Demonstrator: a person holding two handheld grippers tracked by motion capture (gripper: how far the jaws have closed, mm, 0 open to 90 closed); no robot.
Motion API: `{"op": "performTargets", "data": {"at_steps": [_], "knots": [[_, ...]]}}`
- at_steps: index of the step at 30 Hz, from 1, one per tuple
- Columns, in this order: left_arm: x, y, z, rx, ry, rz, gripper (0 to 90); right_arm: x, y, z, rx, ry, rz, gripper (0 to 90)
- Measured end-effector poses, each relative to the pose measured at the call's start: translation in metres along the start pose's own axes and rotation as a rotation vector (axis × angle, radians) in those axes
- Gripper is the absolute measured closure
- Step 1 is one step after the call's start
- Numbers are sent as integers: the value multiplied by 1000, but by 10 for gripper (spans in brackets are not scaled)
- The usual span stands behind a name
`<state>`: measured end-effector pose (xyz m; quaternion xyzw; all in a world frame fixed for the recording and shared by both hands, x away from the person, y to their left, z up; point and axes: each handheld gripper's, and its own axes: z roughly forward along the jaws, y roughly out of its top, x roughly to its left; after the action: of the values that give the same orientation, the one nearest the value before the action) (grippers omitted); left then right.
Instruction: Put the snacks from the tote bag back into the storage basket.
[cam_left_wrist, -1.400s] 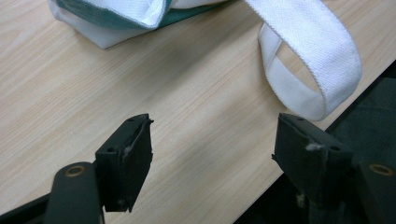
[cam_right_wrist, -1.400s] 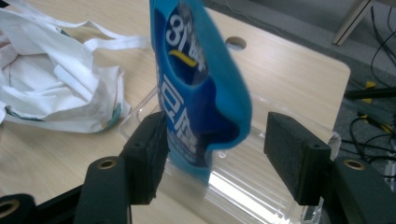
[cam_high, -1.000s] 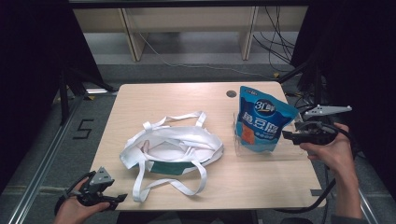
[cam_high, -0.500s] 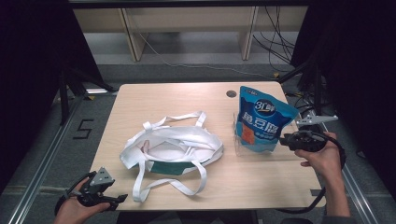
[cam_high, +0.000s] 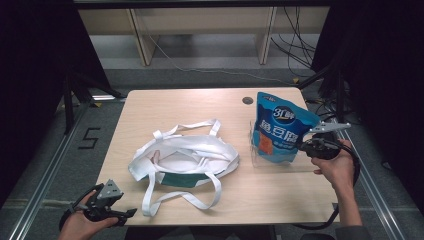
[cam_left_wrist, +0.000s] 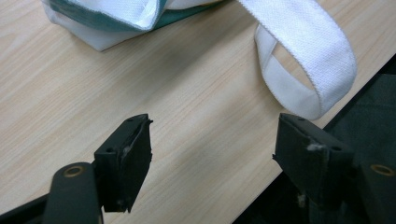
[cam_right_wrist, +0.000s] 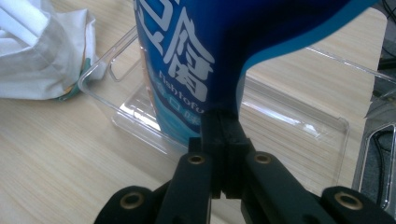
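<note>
high view: a blue pouch (cam_high: 280, 129) stands upright in a clear tray (cam_high: 260, 159) on the right half of the worktop (cam_high: 180, 102). the right tool (cam_high: 303, 146) meets the pouch's lower right edge; its jaws have just been closing, and in the right gripper view they stand pressed together on the thin edge of the pouch (cam_right_wrist: 196, 51) – a pinch grip, no gap visible between the pads. the tray (cam_right_wrist: 299, 126) lies flat under the pouch, its near rim just beside the white bag (cam_right_wrist: 37, 46).

the bag (cam_high: 182, 157), white cloth with a green band, lies slumped at mid-worktop, mouth open, its straps (cam_high: 175, 200) looping toward the near edge. bag and tray lie just beside each other; whether they touch cannot be told.

the left tool (cam_high: 127, 214) is at the near left corner of the worktop, well apart from the pouch. left gripper view: the left tool (cam_left_wrist: 212, 154) has its jaws wide, nothing between them – bare wood below, one strap loop (cam_left_wrist: 303, 60) ahead near the worktop edge, not touched.
</note>
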<state>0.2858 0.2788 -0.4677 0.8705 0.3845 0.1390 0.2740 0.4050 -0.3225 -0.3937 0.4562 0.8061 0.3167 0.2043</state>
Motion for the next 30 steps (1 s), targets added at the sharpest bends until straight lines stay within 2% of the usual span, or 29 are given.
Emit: {"op": "performTargets", "data": {"at_steps": [4, 8, 9, 11, 12, 13, 14, 15, 16, 17, 20, 21, 22, 25, 26, 27, 28, 29, 30], "knots": [[-1, 0, 1, 0, -5, -13, 263, -5, 0, 3, 4, -17, 1, 900], [0, 0, 1, 7, -7, -8, 263, -11, 1, 5, 4, -26, 24, 900], [0, 0, 1, 5, -8, -9, 263, -12, 1, 5, 10, -23, 43, 900], [0, 0, 1, 6, -8, -8, 263, -17, -1, 6, 2, -32, 41, 900], [0, 0, 1, 7, -7, -8, 263, -19, -1, 8, -19, -37, 43, 900], [0, 0, 1, 8, -6, -7, 263, -23, -1, 10, -40, -39, 4, 900], [0, 0, 0, 8, -4, -7, 263, -21, -1, 7, 0, -39, 52, 900], [0, 0, 0, 8, -1, 6, 263, -21, 0, 8, 1, -39, 66, 900], [0, 0, 0, 8, -2, 5, 263, -23, 0, 10, -2, -51, 47, 900], [0, 0, 0, 8, -2, 5, 263, -25, -1, 13, -22, -62, 55, 900], [0, 0, 0, 9, -2, 5, 263, -28, -1, 14, -7, -68, 57, 900], [0, 0, 0, 9, -2, 5, 263, -30, 0, 15, -23, -72, 53, 900], [0, 0, 0, 9, -2, 6, 263, -28, 0, 14, -7, -69, 86, 900], [-1, 0, 1, 0, -11, -5, 263, -28, 0, 15, -6, -72, 91, 900], [-2, 0, 2, -2, -18, -19, 263, -28, 0, 15, -6, -72, 91, 900], [-1, 0, 1, 6, -17, -8, 263, -30, -1, 17, -16, -80, 42, 900], [-1, 0, 1, 6, -17, -8, 263, -30, -1, 17, -16, -80, 42, 900], [0, 0, 0, 9, -5, -5, 263, -31, -1, 19, -41, -82, 30, 900], [0, 0, 0, 9, -9, -5, 263, -28, -1, 18, 0, -69, 74, 900]]}}
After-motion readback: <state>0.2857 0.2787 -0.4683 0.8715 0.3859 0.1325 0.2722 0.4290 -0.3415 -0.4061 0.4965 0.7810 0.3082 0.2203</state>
